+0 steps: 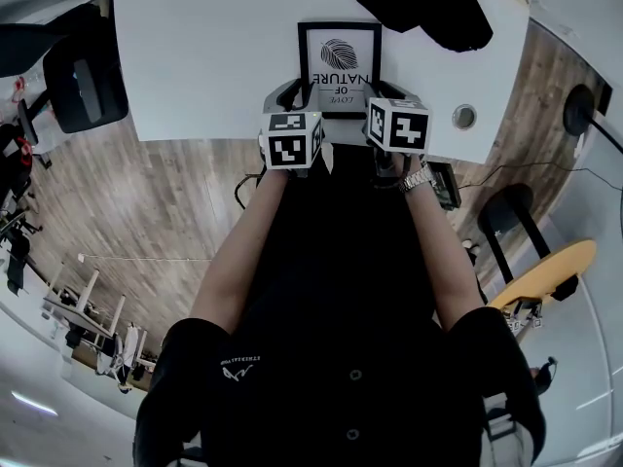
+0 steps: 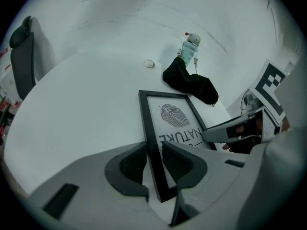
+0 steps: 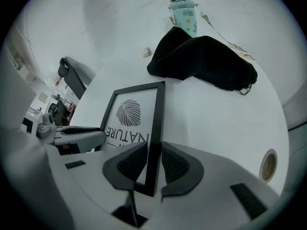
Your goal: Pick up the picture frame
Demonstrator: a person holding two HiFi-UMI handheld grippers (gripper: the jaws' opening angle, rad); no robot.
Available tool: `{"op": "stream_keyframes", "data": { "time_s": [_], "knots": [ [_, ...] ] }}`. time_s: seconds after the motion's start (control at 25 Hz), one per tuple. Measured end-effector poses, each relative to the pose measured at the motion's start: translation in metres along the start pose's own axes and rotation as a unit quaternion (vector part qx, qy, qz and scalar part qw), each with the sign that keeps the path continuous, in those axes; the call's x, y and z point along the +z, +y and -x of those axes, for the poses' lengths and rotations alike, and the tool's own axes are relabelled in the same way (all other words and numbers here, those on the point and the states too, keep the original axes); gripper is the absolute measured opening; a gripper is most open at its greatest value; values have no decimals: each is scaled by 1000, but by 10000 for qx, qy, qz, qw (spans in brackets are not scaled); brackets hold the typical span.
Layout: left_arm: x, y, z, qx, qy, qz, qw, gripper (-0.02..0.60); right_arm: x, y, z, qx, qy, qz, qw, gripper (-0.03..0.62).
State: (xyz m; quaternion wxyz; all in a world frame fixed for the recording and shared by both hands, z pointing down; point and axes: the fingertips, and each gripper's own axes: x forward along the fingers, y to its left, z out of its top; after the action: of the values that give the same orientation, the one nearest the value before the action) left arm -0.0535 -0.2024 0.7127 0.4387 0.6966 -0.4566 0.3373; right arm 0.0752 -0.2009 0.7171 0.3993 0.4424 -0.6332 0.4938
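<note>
Two grippers straddle picture frame (image 1: 339, 66), flat at near edge of table (image 1: 195, 56). Left gripper (image 2: 154, 163) slack round its left side; right gripper (image 3: 153, 164) pinching right side. Lift now and you risk frame pivoting, slipping off edge. Clamp left first.

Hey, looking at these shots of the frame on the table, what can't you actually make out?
- Frame near edge: head view, under left tool and right tool.
- Right tool's grip: right gripper view, too close to the frame's side to tell contact.
- Small white thing: left gripper view, too small to name.
- Black cloth: head view, cut by top edge.
</note>
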Motion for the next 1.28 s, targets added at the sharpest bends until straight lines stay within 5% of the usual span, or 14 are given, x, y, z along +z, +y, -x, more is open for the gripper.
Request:
{"op": "stream_keyframes", "data": {
  "time_s": [0.6,1.28],
  "knots": [
    [-3,5,4,203,272,342,9988,75,-1,0,5,-105,12,-81,9999,67],
    [-12,-2,33,322,-151,280,9990,74,-14,13,26,-24,-352,59,9994,67]
  ]
}}
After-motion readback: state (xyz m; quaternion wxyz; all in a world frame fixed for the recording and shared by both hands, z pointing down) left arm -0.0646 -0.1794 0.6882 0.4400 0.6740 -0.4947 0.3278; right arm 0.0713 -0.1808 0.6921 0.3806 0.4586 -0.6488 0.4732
